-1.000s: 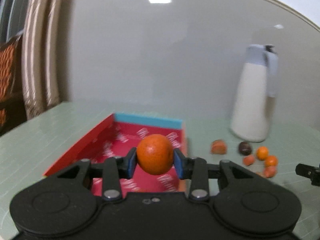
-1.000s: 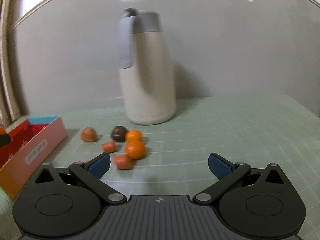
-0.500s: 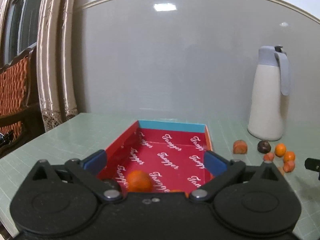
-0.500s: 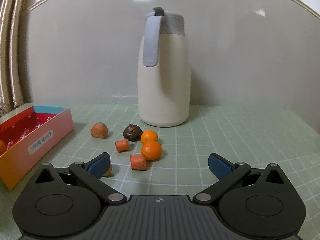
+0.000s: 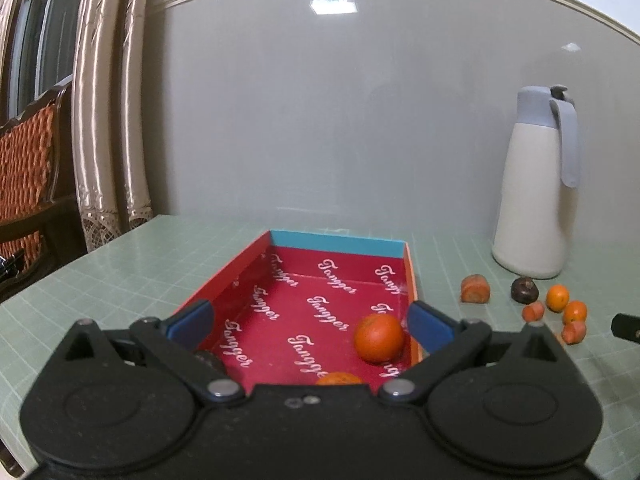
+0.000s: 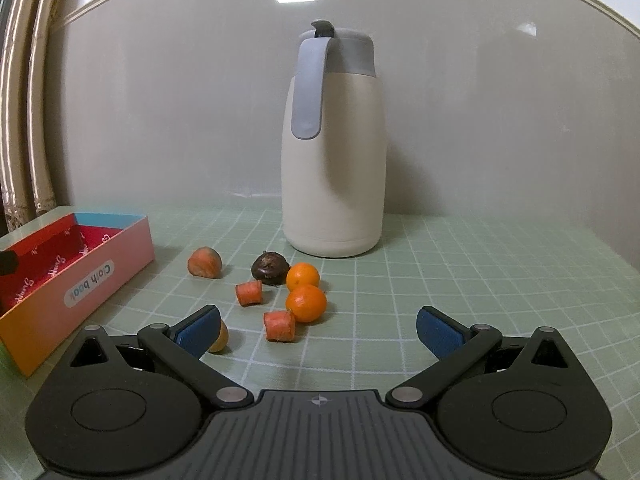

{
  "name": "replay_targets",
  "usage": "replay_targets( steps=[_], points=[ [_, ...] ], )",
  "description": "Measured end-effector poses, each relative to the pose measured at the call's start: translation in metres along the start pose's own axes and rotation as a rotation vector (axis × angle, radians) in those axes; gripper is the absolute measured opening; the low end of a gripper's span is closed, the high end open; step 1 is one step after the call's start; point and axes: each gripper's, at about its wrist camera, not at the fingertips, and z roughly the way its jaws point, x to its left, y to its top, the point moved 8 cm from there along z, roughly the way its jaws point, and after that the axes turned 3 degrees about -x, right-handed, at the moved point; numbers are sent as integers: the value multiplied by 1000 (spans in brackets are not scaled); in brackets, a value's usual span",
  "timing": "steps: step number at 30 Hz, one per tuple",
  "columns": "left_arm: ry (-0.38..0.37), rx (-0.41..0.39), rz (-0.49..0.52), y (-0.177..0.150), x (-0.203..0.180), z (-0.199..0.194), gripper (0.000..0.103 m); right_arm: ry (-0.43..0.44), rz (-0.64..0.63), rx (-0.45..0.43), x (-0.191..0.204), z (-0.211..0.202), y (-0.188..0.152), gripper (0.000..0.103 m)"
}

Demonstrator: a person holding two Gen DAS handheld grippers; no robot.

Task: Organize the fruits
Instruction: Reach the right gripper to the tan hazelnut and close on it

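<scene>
My left gripper [image 5: 310,322] is open above the near end of a red box [image 5: 280,276] printed with white script. An orange [image 5: 378,337] lies loose in the box by its right wall, a second orange fruit [image 5: 339,379] shows at the near edge, and a dark fruit [image 5: 206,359] sits by the left finger. My right gripper [image 6: 318,330] is open and empty, low over the table, facing a cluster: two oranges [image 6: 306,303], three carrot pieces [image 6: 279,325], a dark brown fruit [image 6: 270,267]. Another small orange piece [image 6: 221,338] is half hidden behind its left fingertip.
A tall cream jug [image 6: 330,152] with a grey lid and handle stands behind the cluster against the grey wall. The box [image 6: 72,280] lies left of the cluster in the right wrist view. Curtains [image 5: 104,120] and a chair [image 5: 28,184] are beyond the green gridded table's left edge.
The left gripper opened and dropped its orange into the red box, where it rolled to the right wall. The right gripper stayed open; its view swung so the jug and fruit cluster sit nearer the centre.
</scene>
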Motion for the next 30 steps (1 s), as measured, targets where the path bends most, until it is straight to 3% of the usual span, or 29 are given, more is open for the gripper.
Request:
replay_targets(
  steps=[16,18,19,20,24,26,28,30],
  points=[
    [47,-5,-32,2,28,0,97,78,-47,29,36,10,2,103],
    [55,-2,-45,1,35,1,97,93,-51,39,42,14,1,95],
    [59,1,-50,1,38,1,97,101,-57,50,45,17,0,83],
    [61,4,-55,1,41,2,97,104,-62,63,49,20,-2,79],
    [72,2,-70,2,50,1,97,107,-73,88,56,28,-5,72],
    [75,4,-72,2,54,1,97,114,-71,100,60,31,-6,58],
    [79,6,-75,2,57,2,97,117,-76,119,64,35,-9,51],
    [80,8,-79,1,60,1,97,117,-86,131,67,38,-11,50]
  ],
)
